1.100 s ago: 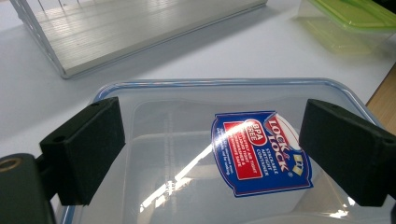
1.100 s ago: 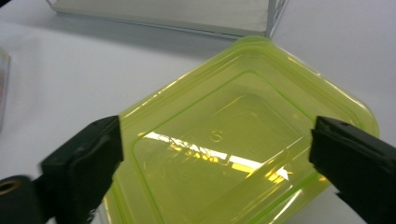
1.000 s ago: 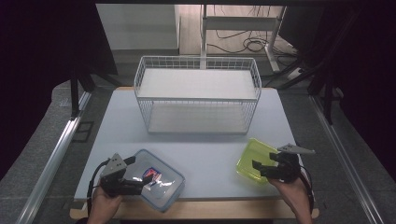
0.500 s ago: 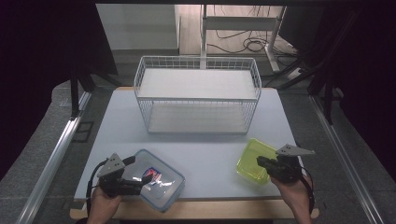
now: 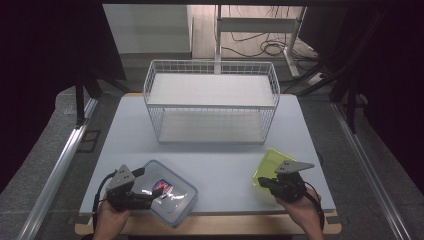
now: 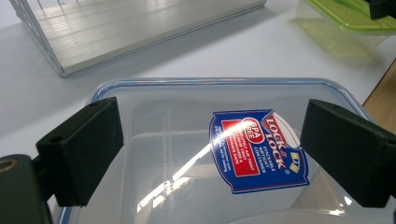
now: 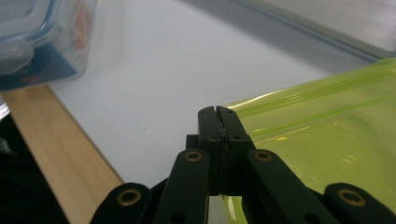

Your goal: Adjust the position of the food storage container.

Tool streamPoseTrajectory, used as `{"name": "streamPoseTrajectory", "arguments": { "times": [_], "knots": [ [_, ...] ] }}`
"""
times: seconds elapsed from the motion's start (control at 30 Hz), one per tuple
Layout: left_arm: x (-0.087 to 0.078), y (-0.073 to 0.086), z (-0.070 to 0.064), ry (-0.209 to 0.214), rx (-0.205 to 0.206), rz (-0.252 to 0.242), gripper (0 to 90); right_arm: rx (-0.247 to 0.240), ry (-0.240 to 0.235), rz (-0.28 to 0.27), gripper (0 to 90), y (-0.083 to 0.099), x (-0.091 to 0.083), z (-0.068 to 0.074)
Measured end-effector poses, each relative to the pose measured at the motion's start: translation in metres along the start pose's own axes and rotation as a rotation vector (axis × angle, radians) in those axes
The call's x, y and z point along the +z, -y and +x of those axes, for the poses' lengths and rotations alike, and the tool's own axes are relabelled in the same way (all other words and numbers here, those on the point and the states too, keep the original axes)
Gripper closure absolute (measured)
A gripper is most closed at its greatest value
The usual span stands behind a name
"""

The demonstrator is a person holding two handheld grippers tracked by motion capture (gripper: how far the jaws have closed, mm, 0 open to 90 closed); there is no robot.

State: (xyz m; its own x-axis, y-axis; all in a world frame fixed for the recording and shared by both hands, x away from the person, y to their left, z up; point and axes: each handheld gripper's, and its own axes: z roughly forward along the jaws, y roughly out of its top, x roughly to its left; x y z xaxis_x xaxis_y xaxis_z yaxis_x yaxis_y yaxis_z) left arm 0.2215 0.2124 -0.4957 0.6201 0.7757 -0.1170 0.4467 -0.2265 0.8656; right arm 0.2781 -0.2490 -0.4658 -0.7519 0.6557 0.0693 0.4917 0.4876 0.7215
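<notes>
A clear box with a blue-rimmed lid (image 5: 170, 192) and a red-and-blue sticker (image 6: 257, 149) lies at the table's near left. My left gripper (image 5: 152, 192) is open, one jaw on each side above the lid (image 6: 187, 135), and holds nothing. A lime-green container (image 5: 270, 162) sits at the near right. My right gripper (image 5: 264, 182) is shut, its tips (image 7: 218, 114) at the near-left corner of the green container (image 7: 327, 135). I cannot tell whether they pinch its rim.
A white wire basket (image 5: 210, 106) stands at the back middle of the pale table (image 5: 225, 160), its wall close ahead in the left gripper view (image 6: 140, 32). The table's wooden front edge (image 7: 60, 154) runs just below both hands. Dark floor and metal rails flank the table.
My right gripper has shifted a little to the left along the green container's near edge. The left gripper and the clear box have stayed put.
</notes>
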Motion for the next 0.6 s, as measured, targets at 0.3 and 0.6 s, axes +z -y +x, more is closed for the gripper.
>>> {"name": "streamPoseTrajectory", "arguments": {
  "times": [0.3, 0.6],
  "knots": [
    [0.001, 0.000, 0.000, -0.006, -0.001, 0.004, 6.3, -0.058, -0.039, 0.088, 89.2, 0.008, 0.013, 0.008],
    [0.002, -0.001, 0.001, -0.006, -0.013, -0.002, 6.3, -0.033, -0.005, 0.083, 89.3, 0.002, 0.024, -0.007]
  ]
}}
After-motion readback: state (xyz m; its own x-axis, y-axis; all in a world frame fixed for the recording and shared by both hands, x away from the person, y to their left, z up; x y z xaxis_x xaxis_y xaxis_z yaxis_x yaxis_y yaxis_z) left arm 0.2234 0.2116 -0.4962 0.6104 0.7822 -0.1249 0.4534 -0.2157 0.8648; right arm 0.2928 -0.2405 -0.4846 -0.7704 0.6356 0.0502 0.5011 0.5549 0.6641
